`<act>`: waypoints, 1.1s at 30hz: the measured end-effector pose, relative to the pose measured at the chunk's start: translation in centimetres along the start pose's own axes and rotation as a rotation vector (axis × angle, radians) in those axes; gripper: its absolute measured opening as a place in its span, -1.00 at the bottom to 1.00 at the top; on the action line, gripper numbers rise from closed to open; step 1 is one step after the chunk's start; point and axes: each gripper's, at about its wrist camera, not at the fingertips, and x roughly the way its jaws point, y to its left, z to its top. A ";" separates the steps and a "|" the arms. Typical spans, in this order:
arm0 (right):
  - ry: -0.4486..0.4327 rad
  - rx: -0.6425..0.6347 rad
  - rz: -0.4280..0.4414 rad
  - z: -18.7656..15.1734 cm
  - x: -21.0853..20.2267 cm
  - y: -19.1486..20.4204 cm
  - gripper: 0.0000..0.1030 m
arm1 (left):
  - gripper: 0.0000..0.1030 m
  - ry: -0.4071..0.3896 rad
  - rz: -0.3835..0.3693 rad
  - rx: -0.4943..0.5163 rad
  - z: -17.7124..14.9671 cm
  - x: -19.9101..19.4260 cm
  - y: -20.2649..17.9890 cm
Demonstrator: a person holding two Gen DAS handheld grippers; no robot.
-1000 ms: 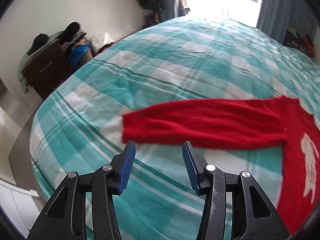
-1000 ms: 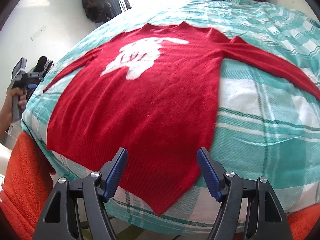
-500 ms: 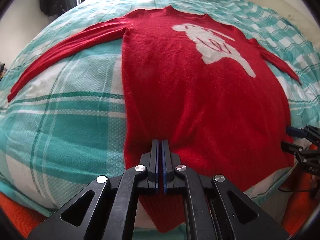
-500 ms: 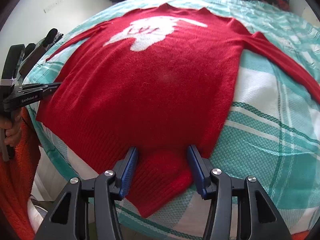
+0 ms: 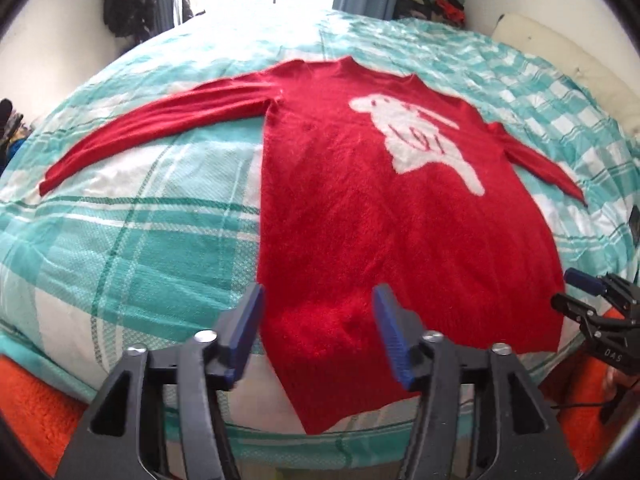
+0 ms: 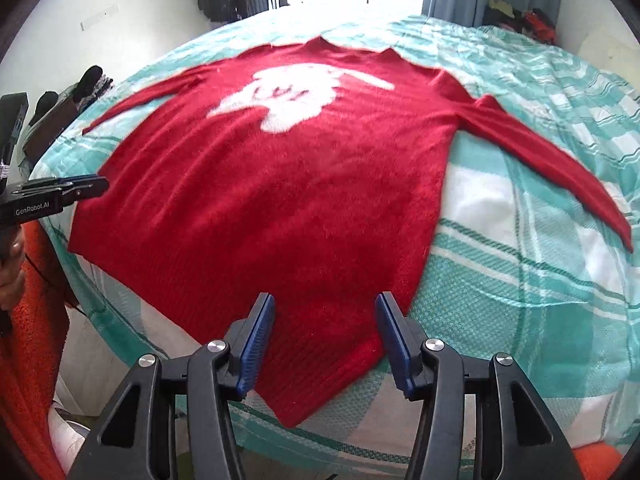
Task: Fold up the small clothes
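The red sweater (image 5: 360,220) lies flat on the checked bed (image 5: 140,248), sleeves spread, its hem corners drooping over the near edge. Both the left gripper (image 5: 318,332) and the right gripper (image 6: 326,340) hover there, jaws wide, gripping nothing. Clothes piled by the far wall (image 6: 516,16) are blurred.

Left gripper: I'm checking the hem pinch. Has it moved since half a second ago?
Yes. The left gripper, then shut at the red sweater's hem, has opened and backed slightly off it, toward the bed's near edge.
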 end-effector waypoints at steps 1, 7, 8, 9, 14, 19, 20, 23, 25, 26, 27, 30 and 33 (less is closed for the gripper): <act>-0.041 0.007 0.015 0.1 -1.0 0.3 0.03 | 0.44 -0.027 0.001 0.002 0.2 -0.6 -0.3; -0.040 -0.058 0.058 0.2 -0.7 2.6 0.12 | 0.50 0.000 0.004 0.106 0.3 0.9 -3.0; 0.000 -0.061 0.055 0.0 0.2 2.7 0.12 | 0.50 0.029 0.029 0.145 -0.3 1.6 -3.4; 0.056 -0.053 0.048 -0.3 1.3 2.5 0.12 | 0.50 0.072 0.064 0.187 -1.2 2.5 -3.8; 0.110 0.004 0.049 -1.2 2.0 1.1 0.12 | 0.51 0.101 0.111 0.273 -3.4 2.4 -4.1; 0.080 0.020 0.016 -1.2 1.1 0.7 0.11 | 0.50 0.010 0.094 0.159 -2.1 -0.2 -2.5; 0.046 0.018 0.001 -1.1 0.4 0.8 0.11 | 0.51 -0.020 0.097 0.124 -1.7 -0.8 -2.0; -0.098 0.007 -0.023 -0.5 -2.2 1.0 0.11 | 0.53 -0.086 0.109 0.029 -0.4 -1.7 -0.5; -0.171 -0.021 -0.026 -0.1 -3.3 1.6 0.12 | 0.54 -0.095 0.127 0.002 -0.1 -1.5 0.1; -0.185 -0.039 -0.026 0.0 -3.5 2.0 0.12 | 0.54 -0.087 0.131 -0.002 -0.1 -1.1 0.3; -0.182 -0.055 -0.025 0.1 -3.2 2.3 0.12 | 0.54 -0.080 0.131 -0.002 -0.2 -0.8 0.3; -0.115 -0.079 -0.018 -0.2 -1.4 2.8 0.12 | 0.55 -0.052 0.138 0.055 -1.2 0.3 -0.3; 0.033 -0.061 -0.020 -1.0 1.7 2.4 0.12 | 0.60 0.057 0.159 0.140 -2.5 2.7 -1.2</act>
